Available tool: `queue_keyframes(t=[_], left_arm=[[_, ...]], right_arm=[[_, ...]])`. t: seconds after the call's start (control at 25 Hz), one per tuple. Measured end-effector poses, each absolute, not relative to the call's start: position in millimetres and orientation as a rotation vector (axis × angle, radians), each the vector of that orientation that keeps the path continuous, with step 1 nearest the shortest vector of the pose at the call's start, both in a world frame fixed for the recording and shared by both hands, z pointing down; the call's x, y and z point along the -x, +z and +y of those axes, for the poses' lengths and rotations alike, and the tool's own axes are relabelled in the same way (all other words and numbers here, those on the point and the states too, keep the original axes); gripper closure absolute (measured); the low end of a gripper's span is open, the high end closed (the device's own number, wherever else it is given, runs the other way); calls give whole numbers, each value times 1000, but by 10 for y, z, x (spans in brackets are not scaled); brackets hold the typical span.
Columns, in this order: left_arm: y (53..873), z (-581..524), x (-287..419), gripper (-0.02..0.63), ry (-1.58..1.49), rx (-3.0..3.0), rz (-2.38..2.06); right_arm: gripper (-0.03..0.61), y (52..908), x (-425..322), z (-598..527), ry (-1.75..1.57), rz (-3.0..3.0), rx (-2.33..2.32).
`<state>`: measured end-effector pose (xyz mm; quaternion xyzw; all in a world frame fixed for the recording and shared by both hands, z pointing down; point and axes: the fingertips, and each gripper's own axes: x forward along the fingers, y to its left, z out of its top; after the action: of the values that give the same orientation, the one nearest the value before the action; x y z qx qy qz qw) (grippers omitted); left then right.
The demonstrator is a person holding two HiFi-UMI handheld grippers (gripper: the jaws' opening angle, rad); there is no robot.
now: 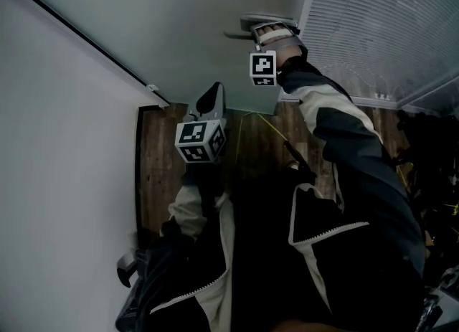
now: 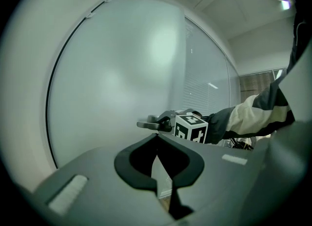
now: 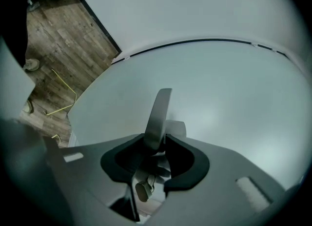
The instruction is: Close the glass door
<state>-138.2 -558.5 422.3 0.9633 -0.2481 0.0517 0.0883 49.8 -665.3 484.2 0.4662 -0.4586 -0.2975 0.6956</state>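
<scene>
1. Well, my right gripper [image 3: 155, 148] was pinching the lever door handle [image 3: 158, 115]. The metal blade was caught between both pads, on the frosted glass door [image 1: 186, 29].
2. My left gripper [image 1: 213, 95] hung apart from the door, lower than the handle and to its left, touching nothing. Its jaws looked pressed together at the tips, with nothing between them and only a sliver of wooden floor [image 1: 251, 137] showing behind.
3. I judged the closing to be under way, not finished. The grip was made, and the door appeared to stand roughly in line with the blind-covered panel [image 1: 380, 29] beside its handle edge.
4. What was left, as I read it, was to bring the door home against its frame, let the latch catch, and let go of the handle.
5. In the head view, the seam between the door's handle edge and that panel sat behind my right sleeve [image 1: 337, 119] and gripper. I could not tell whether there was a gap.
6. No view showed the latch itself or the top of the door, and the dim light left the frosted glass without detail.
</scene>
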Motion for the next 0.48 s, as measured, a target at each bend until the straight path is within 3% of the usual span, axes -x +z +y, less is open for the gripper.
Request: queue_keyframes(t=[0.48], left_arm=[[4246,-5796,1392,612,163,-2854,-860]], right_arm=[[448,4939,-1028,-7163,-658,-928,-971]])
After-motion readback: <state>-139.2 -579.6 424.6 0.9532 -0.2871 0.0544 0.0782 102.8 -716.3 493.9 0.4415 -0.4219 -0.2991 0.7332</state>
